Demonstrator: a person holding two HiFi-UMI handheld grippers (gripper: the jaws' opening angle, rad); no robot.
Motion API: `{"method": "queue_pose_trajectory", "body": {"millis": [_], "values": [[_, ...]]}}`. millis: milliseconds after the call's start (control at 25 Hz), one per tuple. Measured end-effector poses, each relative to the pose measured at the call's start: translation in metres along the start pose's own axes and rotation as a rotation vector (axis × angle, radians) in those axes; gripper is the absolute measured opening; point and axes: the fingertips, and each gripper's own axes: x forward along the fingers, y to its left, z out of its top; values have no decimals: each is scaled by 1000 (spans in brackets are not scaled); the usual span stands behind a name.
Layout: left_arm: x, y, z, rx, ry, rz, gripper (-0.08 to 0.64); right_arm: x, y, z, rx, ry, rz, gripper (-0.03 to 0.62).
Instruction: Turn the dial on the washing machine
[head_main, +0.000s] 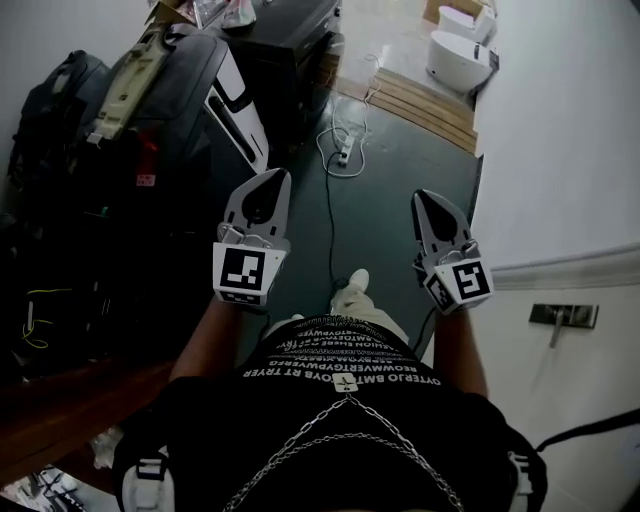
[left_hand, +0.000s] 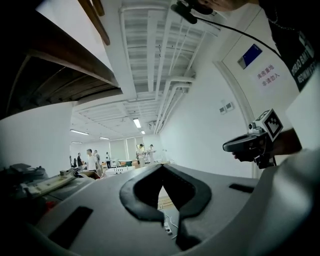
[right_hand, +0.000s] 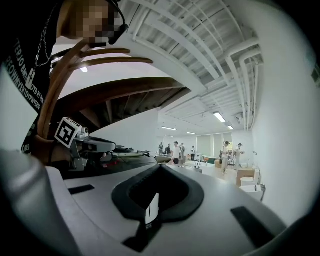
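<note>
The person's black printed shirt fills the bottom of the head view, with one chain hanging across it. One pale shoe shows past it on the dark green floor. Two grippers are held level and well apart over that floor, the left gripper and the right gripper. One black cable runs between them towards one white power strip. Dark bags crowd the left side. Two white toilets stand at the top right. A white wall with one metal handle closes off the right.

In the left gripper view the jaws are clenched on nothing, and the floor shows through the opening behind their tips. The right gripper hangs at the right against the wall, below one blue sign. Several people stand far down the room, too small to count surely.

In the right gripper view the jaws are likewise clenched and empty. The left gripper shows at the left before the dark clutter.

None of the three views lets the washing machine or its dial be made out.
</note>
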Motion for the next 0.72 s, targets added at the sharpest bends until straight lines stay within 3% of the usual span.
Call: {"method": "queue_pose_trajectory", "body": {"millis": [160, 320, 720], "values": [[50, 14, 0, 24, 31, 52, 6, 34, -43, 6, -6, -32, 40, -3], [97, 13, 5, -14, 18, 77, 6, 58, -88, 10, -13, -39, 75, -3], [184, 1, 19, -25, 25, 168, 6, 96, -174, 7, -29, -23, 177, -3]]}}
